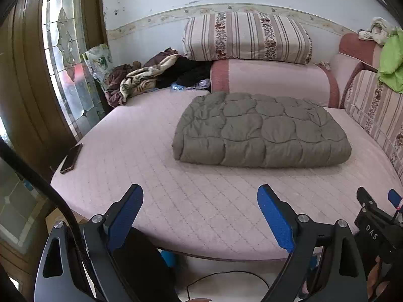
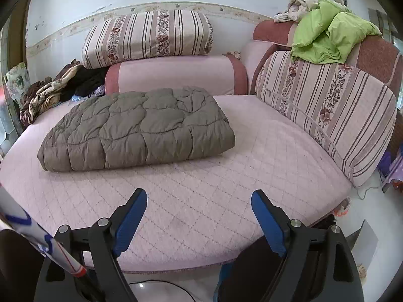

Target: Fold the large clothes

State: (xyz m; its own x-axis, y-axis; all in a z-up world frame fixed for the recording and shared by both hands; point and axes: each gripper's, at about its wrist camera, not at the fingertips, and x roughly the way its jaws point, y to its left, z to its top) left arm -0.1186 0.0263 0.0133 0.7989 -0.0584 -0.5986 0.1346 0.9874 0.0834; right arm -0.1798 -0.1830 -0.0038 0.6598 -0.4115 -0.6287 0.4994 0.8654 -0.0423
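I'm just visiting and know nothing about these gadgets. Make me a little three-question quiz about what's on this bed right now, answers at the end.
1. True or false: the left gripper is clamped on the grey quilted garment.
2. What lies at the left edge of the pink mattress: A) a book B) a phone C) a remote?
3. What colour is the crumpled cloth draped over the sofa backrest on the right?

Key
1. False. Both it and the right gripper are open and hold nothing; the garment lies folded, apart from them.
2. B, the phone.
3. Green cloth.
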